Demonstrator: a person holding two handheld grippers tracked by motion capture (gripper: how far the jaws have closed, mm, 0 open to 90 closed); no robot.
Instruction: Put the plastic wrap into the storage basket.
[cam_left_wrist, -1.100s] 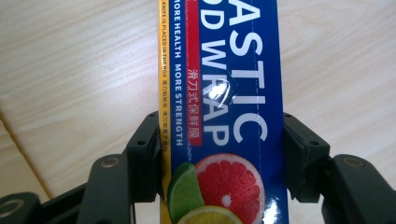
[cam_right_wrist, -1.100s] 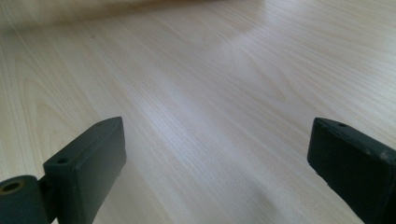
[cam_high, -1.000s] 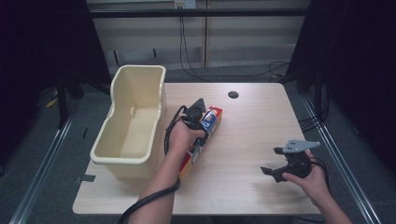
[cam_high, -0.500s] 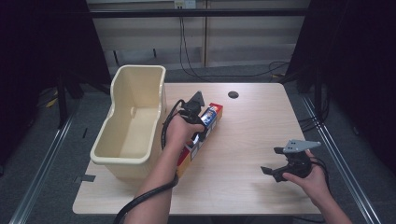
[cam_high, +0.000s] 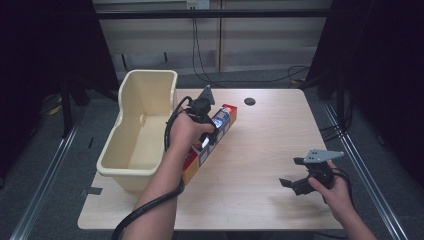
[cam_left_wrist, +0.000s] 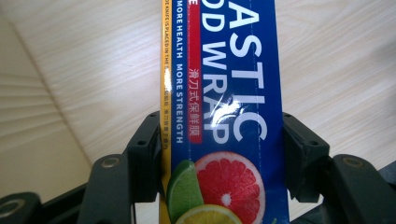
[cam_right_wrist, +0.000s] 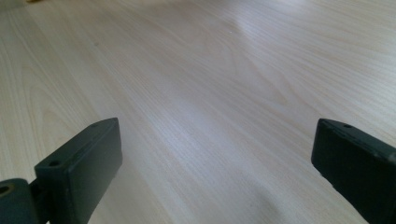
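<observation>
A long blue plastic wrap box with citrus pictures lies slantwise on the wooden table, right beside the cream bin. My left gripper is shut on it across its width. In the left gripper view the box runs up between the two black fingers, which press on both of its long sides. My right gripper is held near the table's front right, open. In the right gripper view its jaws stand wide apart over bare wood.
A deep cream plastic bin stands at the table's left side, and its wall is close to the box. A dark round hole sits near the far edge. Cables hang behind the table.
The left hand and gripper have shifted a little toward the far side of the table, with the box still held. The right gripper has stayed where it was.
</observation>
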